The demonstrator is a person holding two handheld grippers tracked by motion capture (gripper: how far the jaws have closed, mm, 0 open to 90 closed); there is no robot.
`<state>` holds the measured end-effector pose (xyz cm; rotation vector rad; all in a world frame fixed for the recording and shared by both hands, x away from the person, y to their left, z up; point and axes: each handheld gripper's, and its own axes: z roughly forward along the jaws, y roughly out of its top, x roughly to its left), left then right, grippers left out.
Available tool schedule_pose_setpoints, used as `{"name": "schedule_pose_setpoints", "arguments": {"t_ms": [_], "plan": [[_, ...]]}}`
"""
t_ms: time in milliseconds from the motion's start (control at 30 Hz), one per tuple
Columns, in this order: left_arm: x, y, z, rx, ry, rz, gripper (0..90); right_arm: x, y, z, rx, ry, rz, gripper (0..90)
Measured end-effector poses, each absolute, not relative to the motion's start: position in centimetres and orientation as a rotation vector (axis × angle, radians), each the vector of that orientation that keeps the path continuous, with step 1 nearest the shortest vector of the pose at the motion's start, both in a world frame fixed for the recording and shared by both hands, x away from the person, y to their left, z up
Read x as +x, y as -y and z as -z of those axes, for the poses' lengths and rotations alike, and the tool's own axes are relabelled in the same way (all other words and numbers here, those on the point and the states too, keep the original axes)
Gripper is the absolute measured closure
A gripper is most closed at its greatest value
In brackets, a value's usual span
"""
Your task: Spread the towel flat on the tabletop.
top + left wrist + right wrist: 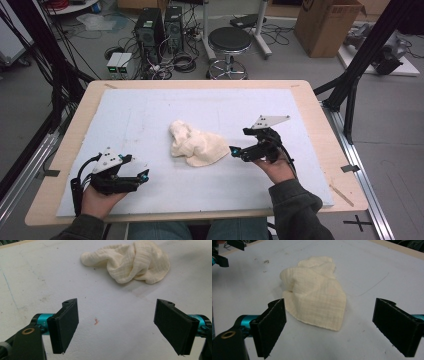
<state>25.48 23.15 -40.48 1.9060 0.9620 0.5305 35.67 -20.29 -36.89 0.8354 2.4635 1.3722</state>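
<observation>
Your right claw (234,150) sits released, jaws wide, just beside the crumpled cream muslin cloth (196,144) lying mid-way on the pale blue foam surface (150,115). Your left claw (145,176), likewise spread, rests well apart from it.

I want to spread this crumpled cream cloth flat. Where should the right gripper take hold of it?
Probably the flat pointed corner of the cloth nearest the right gripper, coming in low from that side. There the edge lies thin on the white mat, unlike the bunched far end, and the jaws stand open.
</observation>
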Motion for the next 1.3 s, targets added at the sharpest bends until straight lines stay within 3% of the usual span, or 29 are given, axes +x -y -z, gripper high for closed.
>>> {"name": "schedule_pose_setpoints", "arguments": {"t_ms": [500, 567, 1033, 1300], "plan": [[25.5, -23.4, 40.5, 1.894, -0.97, -0.529, 20.4, 38.0, 14.5, 36.9, 0.754, -2.554, -1.354, 11.5], [25.5, -23.5, 40.5, 1.892, -0.972, -0.527, 20.4, 38.3, 13.6, 37.2, 0.734, -2.591, -1.356, 17.1], [25.6, -23.6, 40.6, 1.889, -0.974, -0.521, 20.4, 40.0, 7.4, 41.1, 0.658, -2.729, -1.22, 28.9], [25.6, -23.7, 40.6, 1.885, -0.975, -0.517, 20.4, 40.6, 6.5, 42.3, 0.698, -2.733, -1.141, 46.6]]}}
